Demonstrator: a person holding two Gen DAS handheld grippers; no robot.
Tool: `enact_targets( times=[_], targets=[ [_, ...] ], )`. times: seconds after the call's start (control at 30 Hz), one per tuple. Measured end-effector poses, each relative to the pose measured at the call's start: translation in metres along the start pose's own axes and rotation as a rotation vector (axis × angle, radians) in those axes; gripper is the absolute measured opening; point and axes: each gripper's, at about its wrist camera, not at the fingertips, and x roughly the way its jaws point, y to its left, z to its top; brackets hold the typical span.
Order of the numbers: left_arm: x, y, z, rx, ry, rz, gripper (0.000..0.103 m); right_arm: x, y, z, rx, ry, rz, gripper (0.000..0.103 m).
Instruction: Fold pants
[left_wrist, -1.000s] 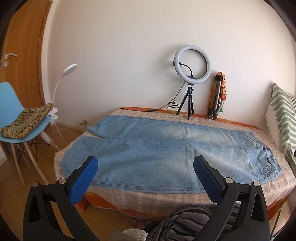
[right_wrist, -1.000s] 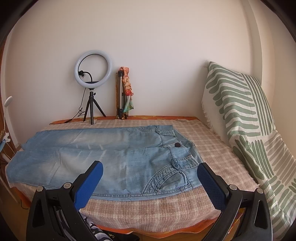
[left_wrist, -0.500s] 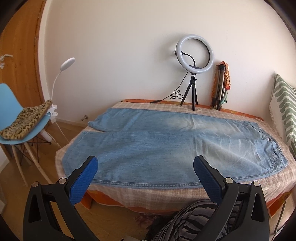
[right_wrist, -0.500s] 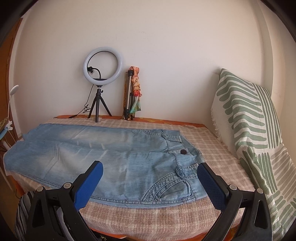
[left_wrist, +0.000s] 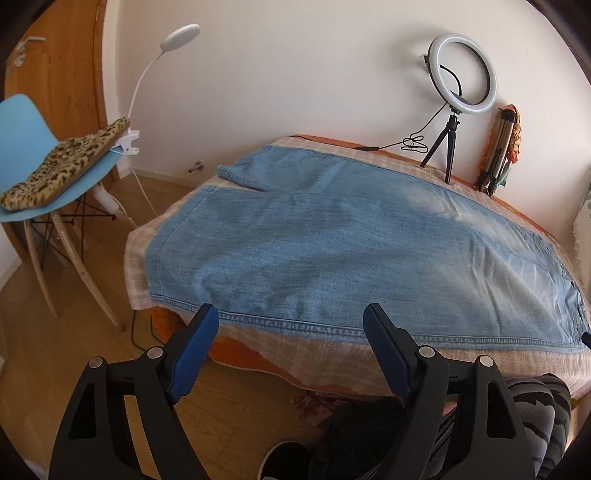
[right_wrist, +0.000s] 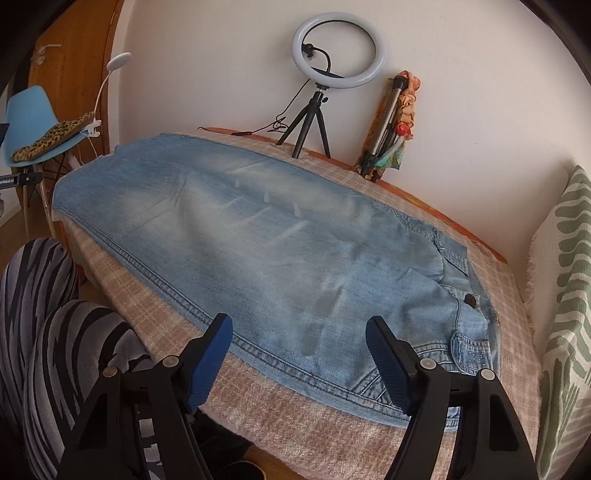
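Light blue jeans (left_wrist: 332, 243) lie flat along the bed, one leg over the other, hems at the left and waistband at the right. They also show in the right wrist view (right_wrist: 280, 251), with the pocket and button at the right. My left gripper (left_wrist: 291, 317) is open and empty, just above the near seam of the lower legs. My right gripper (right_wrist: 299, 332) is open and empty, just above the near seam at the thigh and hip.
The bed has a beige checked cover (left_wrist: 332, 354). A ring light on a tripod (right_wrist: 325, 85) and a folded tripod (right_wrist: 388, 129) stand at the far wall. A blue chair (left_wrist: 40, 162) stands left. A striped pillow (right_wrist: 565, 295) lies right. The person's striped legs (right_wrist: 55, 332) stand near the bed's edge.
Both grippers have moved forward and tilted down over the near edge of the jeans. Both remain open.
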Motion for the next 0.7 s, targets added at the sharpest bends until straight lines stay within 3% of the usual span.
enact_targets(
  times=[0.17, 0.5, 0.7],
  targets=[
    [0.025, 0.038, 0.001, -0.104, 0.058, -0.023, 0.060, 0.024, 0.022, -0.001, -0.118, 0.078, 0.088, 0.065],
    [0.065, 0.109, -0.002, -0.300, 0.124, -0.036, 0.059, 0.065, 0.042, 0.009, -0.171, 0.173, 0.128, 0.065],
    [0.091, 0.142, -0.016, -0.483, 0.152, -0.131, 0.059, 0.075, 0.051, 0.022, -0.194, 0.178, 0.109, 0.064]
  ],
)
